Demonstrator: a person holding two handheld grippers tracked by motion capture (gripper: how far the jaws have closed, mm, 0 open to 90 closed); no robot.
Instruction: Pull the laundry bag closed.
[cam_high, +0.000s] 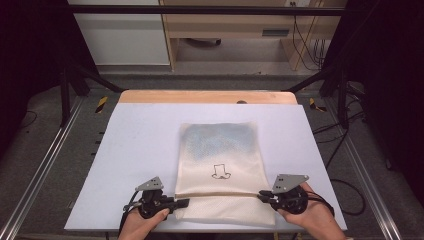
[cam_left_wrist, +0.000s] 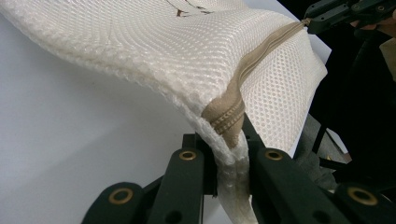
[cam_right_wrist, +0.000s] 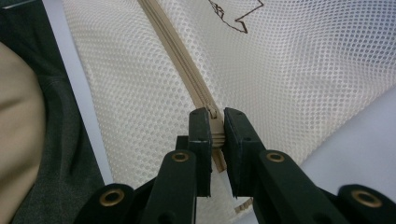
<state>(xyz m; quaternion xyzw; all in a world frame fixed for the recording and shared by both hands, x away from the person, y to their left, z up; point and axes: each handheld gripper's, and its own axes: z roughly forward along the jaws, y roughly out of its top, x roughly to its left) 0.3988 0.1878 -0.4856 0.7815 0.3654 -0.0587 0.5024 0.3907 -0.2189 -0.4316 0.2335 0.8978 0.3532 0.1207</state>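
The left gripper (cam_left_wrist: 227, 154) and right gripper (cam_right_wrist: 215, 140) each have jaws clamped on the zip (cam_high: 220, 195) ends of a mesh bag (cam_high: 220, 160) lying on the bench (cam_high: 140, 145) (soft, light, probably limp), so the stiffer zip tape seems the best hold.

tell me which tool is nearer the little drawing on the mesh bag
Right, slightly. The right tool grips the zipper's end below-right of the drawing; the left tool clamps the mesh bag edge below-left, a bit farther.
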